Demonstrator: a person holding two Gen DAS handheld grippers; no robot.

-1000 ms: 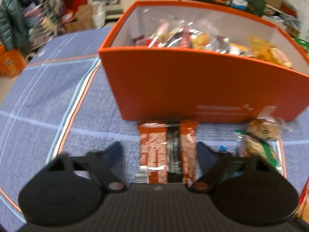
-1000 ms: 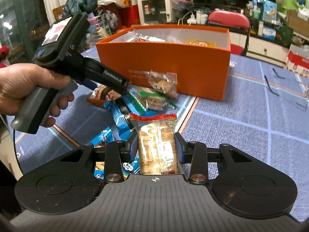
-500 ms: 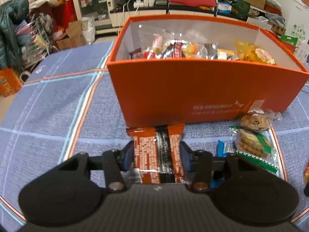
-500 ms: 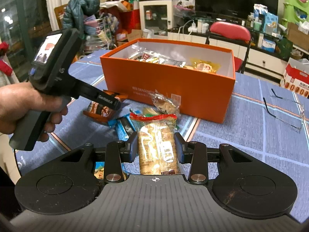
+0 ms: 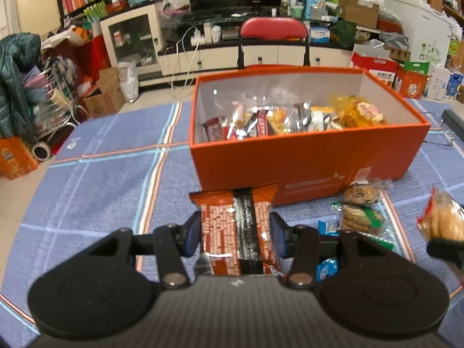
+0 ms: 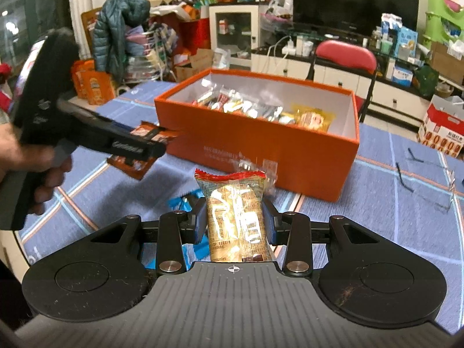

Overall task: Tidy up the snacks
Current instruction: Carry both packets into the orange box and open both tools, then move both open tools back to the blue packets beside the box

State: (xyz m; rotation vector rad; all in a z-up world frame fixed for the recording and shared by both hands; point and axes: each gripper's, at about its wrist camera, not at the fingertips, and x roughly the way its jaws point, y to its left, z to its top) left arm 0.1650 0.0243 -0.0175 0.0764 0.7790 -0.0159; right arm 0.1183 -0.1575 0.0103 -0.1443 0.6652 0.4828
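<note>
Two wrapped snacks are held clear of the table (image 5: pixel 95 174), each in its own gripper, with the open orange box (image 5: pixel 304 156) just ahead of both. The box is rigid, already well filled with packets, and stands on the blue checked cloth. A few loose packets (image 5: pixel 362 211) lie on the cloth in front of it.

The left gripper (image 5: pixel 236 232) has its fingers (image 5: pixel 192 232) pinching the brown bar packet (image 5: pixel 236 226) across its width, the jaws having closed on it within the last second. The right gripper (image 6: pixel 235 223) has its fingers (image 6: pixel 200 223) pinching the golden packet with a red top edge (image 6: pixel 235 211), also by the long sides.

Handling: both items look light, with slick, crinkly film. The contents are probably brittle, so hold at mid-length with moderate pressure. Film may slip if tilted steeply.
</note>
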